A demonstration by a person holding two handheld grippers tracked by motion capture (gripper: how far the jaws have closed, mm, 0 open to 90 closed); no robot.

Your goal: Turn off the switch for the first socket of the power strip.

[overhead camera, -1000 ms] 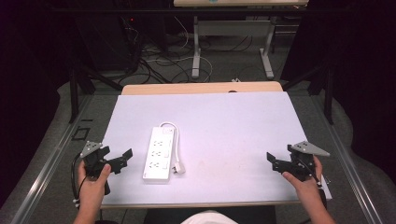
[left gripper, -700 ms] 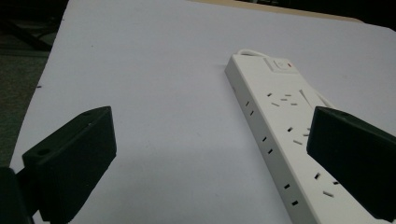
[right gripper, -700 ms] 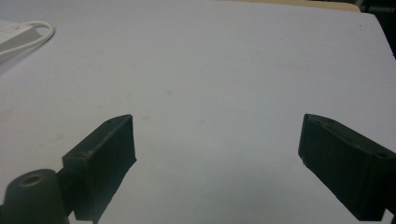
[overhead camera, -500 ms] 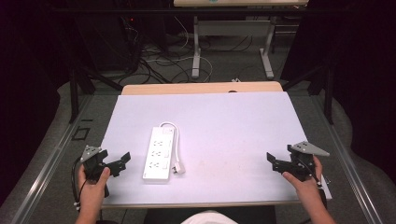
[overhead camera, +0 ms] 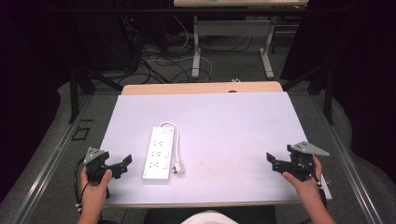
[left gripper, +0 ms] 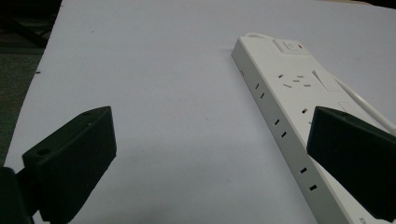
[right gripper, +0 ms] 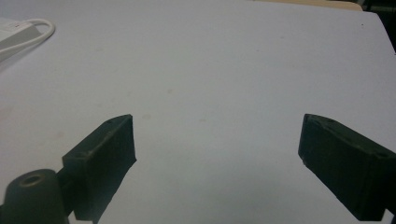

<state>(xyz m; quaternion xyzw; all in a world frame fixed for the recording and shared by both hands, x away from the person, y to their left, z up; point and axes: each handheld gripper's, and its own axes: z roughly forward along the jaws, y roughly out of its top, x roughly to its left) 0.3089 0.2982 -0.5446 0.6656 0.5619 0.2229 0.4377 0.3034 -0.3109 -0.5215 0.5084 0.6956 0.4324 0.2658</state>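
Power strip (left gripper: 299, 121) with its near end cut off by the lower edge and partly hidden behind the right jaw in the left gripper view, reduced to a corner with a loop of cord (right gripper: 32, 32) at the far left edge in the right gripper view, socket markings too small to read from above.

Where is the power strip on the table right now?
In the high view the power strip lies flat on the left half of the white table, just right of the open left gripper, its plug beside its near end.
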